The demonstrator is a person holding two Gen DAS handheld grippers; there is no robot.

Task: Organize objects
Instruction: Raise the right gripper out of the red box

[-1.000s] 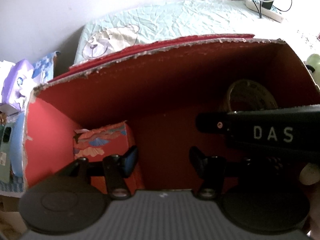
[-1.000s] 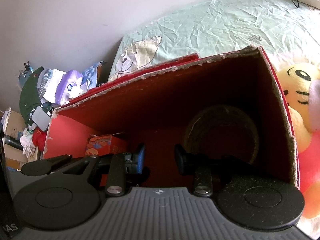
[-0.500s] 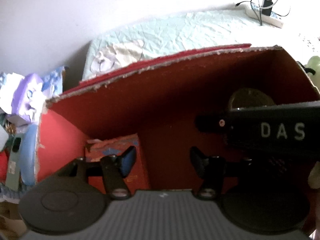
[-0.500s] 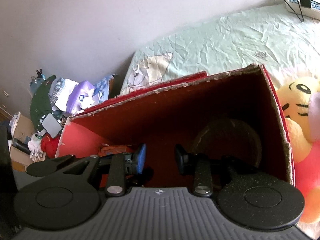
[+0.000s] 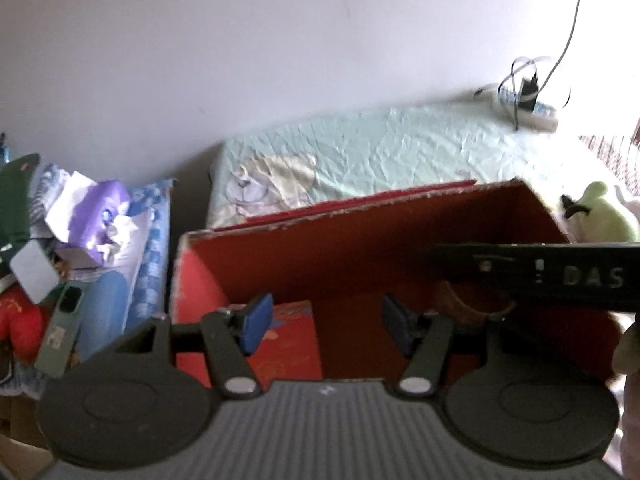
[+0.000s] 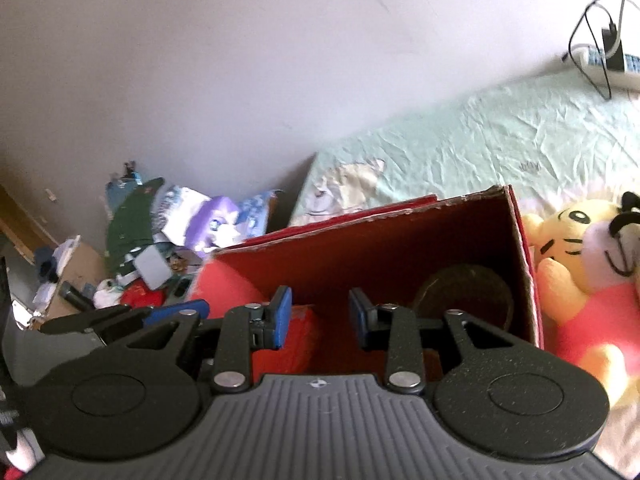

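An open red cardboard box [image 5: 360, 240] [image 6: 380, 248] stands on the bed. Inside it lie a small red patterned box [image 5: 292, 340] [image 6: 300, 340] at the left and a round dark tin [image 6: 464, 296] [image 5: 468, 300] at the right. My left gripper [image 5: 326, 326] is open and empty above the box's near edge. My right gripper [image 6: 320, 316] is open and empty, also above the near edge; its body crosses the left wrist view at the right [image 5: 560, 280]. A yellow plush tiger [image 6: 580, 272] lies right of the box.
The bed has a pale green sheet [image 5: 380, 152] [image 6: 500, 128]. A power strip with cables [image 5: 528, 112] [image 6: 608, 60] lies at the far end. A cluttered pile with a purple packet [image 5: 96, 216] [image 6: 212, 220] sits left of the bed. A green plush [image 5: 600, 216] lies beyond the box.
Both grippers have risen and pulled back from inside the box, so more wall and bed show. Both stayed open and empty.
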